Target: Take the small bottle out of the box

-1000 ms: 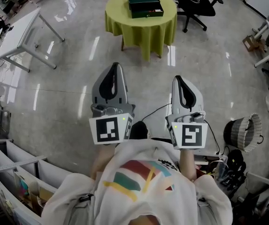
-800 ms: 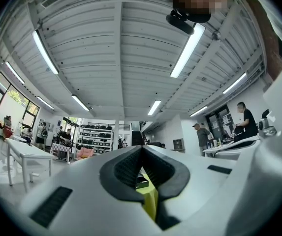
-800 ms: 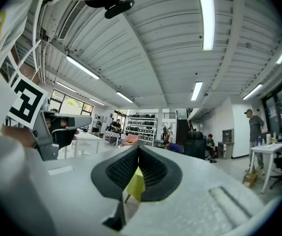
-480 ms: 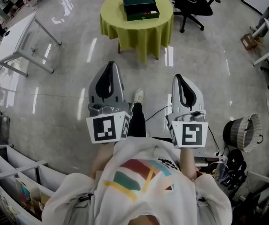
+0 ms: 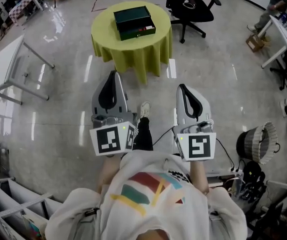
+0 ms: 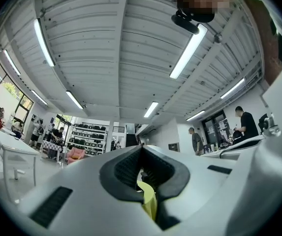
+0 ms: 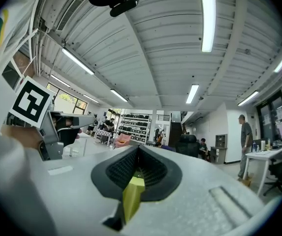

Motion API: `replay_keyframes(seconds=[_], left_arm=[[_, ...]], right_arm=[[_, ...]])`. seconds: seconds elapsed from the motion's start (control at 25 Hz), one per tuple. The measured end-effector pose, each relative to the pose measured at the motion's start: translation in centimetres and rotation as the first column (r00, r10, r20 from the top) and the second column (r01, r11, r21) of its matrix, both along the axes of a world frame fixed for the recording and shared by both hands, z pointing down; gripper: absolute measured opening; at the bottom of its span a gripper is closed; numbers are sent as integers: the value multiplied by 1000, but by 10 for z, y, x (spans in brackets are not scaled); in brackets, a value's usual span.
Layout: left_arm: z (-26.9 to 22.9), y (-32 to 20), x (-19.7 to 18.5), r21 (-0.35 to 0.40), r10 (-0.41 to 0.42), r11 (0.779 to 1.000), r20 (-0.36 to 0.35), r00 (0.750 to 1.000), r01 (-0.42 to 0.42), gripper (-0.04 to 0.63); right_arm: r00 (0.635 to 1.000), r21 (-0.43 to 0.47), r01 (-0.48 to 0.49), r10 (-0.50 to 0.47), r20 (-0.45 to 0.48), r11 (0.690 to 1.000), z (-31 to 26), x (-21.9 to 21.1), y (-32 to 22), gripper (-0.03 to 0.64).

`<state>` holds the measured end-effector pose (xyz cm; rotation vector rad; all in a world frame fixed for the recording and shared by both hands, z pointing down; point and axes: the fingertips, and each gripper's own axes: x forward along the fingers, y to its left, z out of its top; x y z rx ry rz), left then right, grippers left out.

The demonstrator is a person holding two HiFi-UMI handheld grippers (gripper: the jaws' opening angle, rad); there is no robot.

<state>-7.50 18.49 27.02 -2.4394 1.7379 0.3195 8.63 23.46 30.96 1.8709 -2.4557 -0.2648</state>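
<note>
Looking down from my head, I see my left claw (image 5: 114,75) and my right claw (image 5: 182,87) side by side in the middle of the frame. The dark box (image 5: 134,22) sits on the round table (image 5: 133,54) with a yellow-green cloth, at the top middle, well apart from both claws. I cannot see the small bottle. In the left gripper view, my left claw (image 6: 141,150) is closed with nothing in it. In the right gripper view, my right claw (image 7: 138,154) is closed and empty too.
</note>
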Motion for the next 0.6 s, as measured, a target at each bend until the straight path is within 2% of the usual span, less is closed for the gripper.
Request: replay_keyframes(seconds=[0.24,0.6], left_arm=[[0,-95,14,-21,20,1000,1,1000,-20,15],[-23,-285,20,-13,25,1000,-5,1000,-25,15]], right_arm=[[1000,-25,-6,5,-10,1000,4,9,-91,5],[1000,-7,21,-21,-20,1000,-22,5,-287,5]])
